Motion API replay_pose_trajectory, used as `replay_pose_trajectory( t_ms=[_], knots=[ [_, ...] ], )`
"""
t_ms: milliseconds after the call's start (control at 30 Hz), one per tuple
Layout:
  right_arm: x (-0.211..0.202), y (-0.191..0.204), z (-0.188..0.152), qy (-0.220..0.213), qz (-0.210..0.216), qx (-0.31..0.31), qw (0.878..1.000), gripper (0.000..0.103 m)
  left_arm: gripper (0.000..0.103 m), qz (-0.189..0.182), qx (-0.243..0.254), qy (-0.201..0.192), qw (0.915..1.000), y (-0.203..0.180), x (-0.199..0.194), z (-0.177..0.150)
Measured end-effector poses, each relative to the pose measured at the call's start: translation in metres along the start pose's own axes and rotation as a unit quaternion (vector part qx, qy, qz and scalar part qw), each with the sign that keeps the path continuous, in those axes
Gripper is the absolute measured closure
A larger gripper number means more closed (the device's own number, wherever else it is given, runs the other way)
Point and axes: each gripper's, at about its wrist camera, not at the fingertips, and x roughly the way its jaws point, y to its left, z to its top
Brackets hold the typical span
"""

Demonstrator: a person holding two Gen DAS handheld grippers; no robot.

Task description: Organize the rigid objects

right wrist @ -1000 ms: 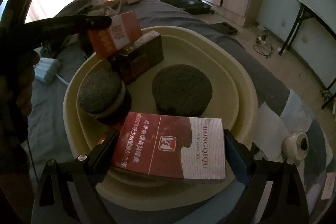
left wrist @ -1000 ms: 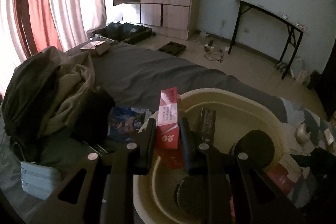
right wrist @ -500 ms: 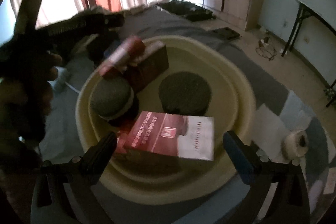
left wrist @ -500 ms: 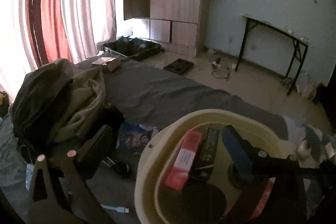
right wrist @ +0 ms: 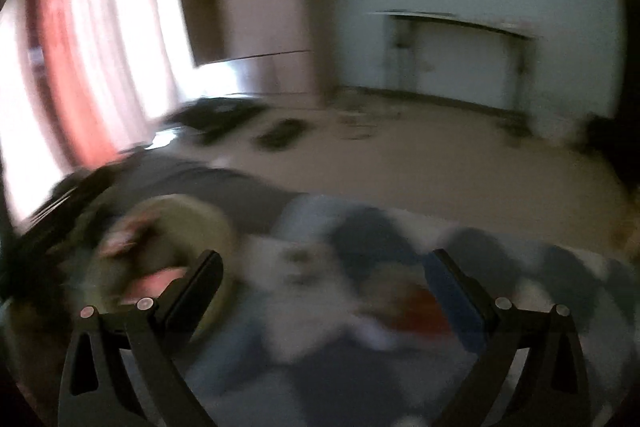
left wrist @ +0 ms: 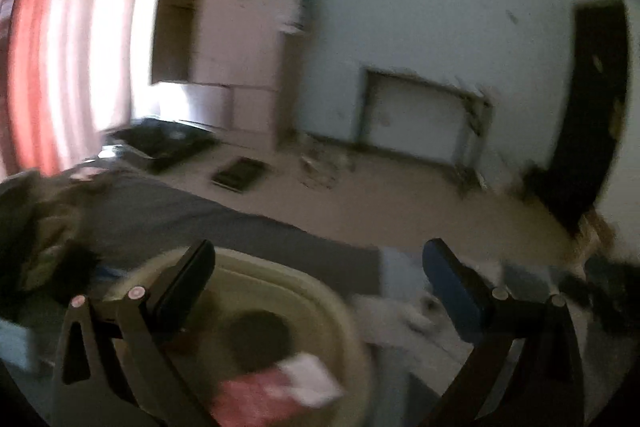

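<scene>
Both pairs of tongs were spread wide and held nothing. Between and just below the left tongs (left wrist: pixel 318 267) sat the cream basin (left wrist: pixel 352 327), a blurred red-and-white box (left wrist: pixel 276 387) and a dark round thing (left wrist: pixel 258 337) inside it. Off beside the right tongs' (right wrist: pixel 326 273) left finger the basin showed again. Farther off lay the grey bed (left wrist: pixel 224 223), then the wardrobe (left wrist: pixel 244 39).

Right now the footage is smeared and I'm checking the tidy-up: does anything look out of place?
Nothing clearly stands out. The cream basin sits on the bed with a red-and-white box inside. Both claws, left and right, are open and empty. Blur hides finer detail.
</scene>
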Motion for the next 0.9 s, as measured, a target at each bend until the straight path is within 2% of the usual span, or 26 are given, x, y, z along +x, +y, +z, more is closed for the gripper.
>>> replay_pose_trajectory(
  t_ms=[100, 133, 167, 200, 233, 267, 300, 333, 367, 433, 533, 600, 667, 700, 767, 833, 900],
  knots=[
    [0.008, -0.047, -0.017, 0.023, -0.069, 0.008, 0.997, 0.000, 0.000, -0.011, 0.060, 0.038, 0.9974, -0.039, 0.024, -0.016],
    [0.013, -0.060, -0.021, 0.040, -0.091, 0.010, 0.995, 0.000, 0.000, 0.003, 0.082, 0.050, 0.9954, -0.048, 0.032, -0.020],
    [0.016, -0.076, -0.024, 0.054, -0.110, 0.017, 0.992, 0.000, 0.000, 0.039, 0.117, 0.061, 0.9905, -0.060, 0.038, -0.018],
    [0.018, -0.097, -0.027, 0.067, -0.121, 0.040, 0.990, 0.000, 0.000, 0.065, 0.144, 0.052, 0.9861, -0.068, 0.038, -0.012],
    [0.019, -0.112, -0.029, 0.074, -0.123, 0.066, 0.987, 0.000, 0.000, 0.083, 0.161, 0.023, 0.9832, -0.077, 0.031, -0.001],
    [0.020, -0.128, -0.032, 0.082, -0.124, 0.100, 0.984, 0.000, 0.000, 0.090, 0.158, -0.010, 0.9833, -0.083, 0.023, 0.011],
    [0.021, -0.142, -0.035, 0.088, -0.122, 0.131, 0.980, 0.000, 0.000, 0.089, 0.154, -0.019, 0.9839, -0.088, 0.020, 0.018],
    [0.023, -0.150, -0.037, 0.087, -0.115, 0.147, 0.979, 0.000, 0.000, 0.078, 0.154, -0.012, 0.9850, -0.091, 0.024, 0.024],
    [0.027, -0.156, -0.039, 0.090, -0.109, 0.155, 0.978, 0.000, 0.000, 0.067, 0.150, 0.009, 0.9863, -0.093, 0.035, 0.028],
    [0.044, -0.163, -0.046, 0.117, -0.101, 0.176, 0.972, 0.000, 0.000, 0.072, 0.145, 0.035, 0.9862, -0.095, 0.053, 0.025],
    [0.075, -0.174, -0.047, 0.139, -0.074, 0.223, 0.962, 0.000, 0.000, 0.076, 0.157, 0.043, 0.9837, -0.091, 0.078, -0.002],
    [0.089, -0.182, -0.048, 0.139, -0.068, 0.246, 0.957, 0.000, 0.000, 0.046, 0.166, 0.079, 0.9819, -0.090, 0.103, -0.018],
    [0.097, -0.186, -0.049, 0.139, -0.066, 0.266, 0.952, 0.000, 0.000, 0.038, 0.175, 0.085, 0.9803, -0.094, 0.110, -0.026],
    [0.098, -0.187, -0.049, 0.133, -0.069, 0.277, 0.949, 0.000, 0.000, 0.016, 0.182, 0.083, 0.9795, -0.095, 0.112, -0.031],
    [0.099, -0.189, -0.049, 0.121, -0.070, 0.288, 0.947, 0.000, 0.000, -0.011, 0.200, 0.098, 0.9749, -0.104, 0.112, -0.042],
    [0.108, -0.193, -0.047, 0.120, -0.074, 0.293, 0.945, 0.000, 0.000, -0.010, 0.218, 0.109, 0.9697, -0.111, 0.116, -0.048],
    [0.116, -0.192, -0.047, 0.129, -0.085, 0.284, 0.946, 0.000, 0.000, -0.010, 0.221, 0.111, 0.9688, -0.116, 0.120, -0.051]
  ],
)
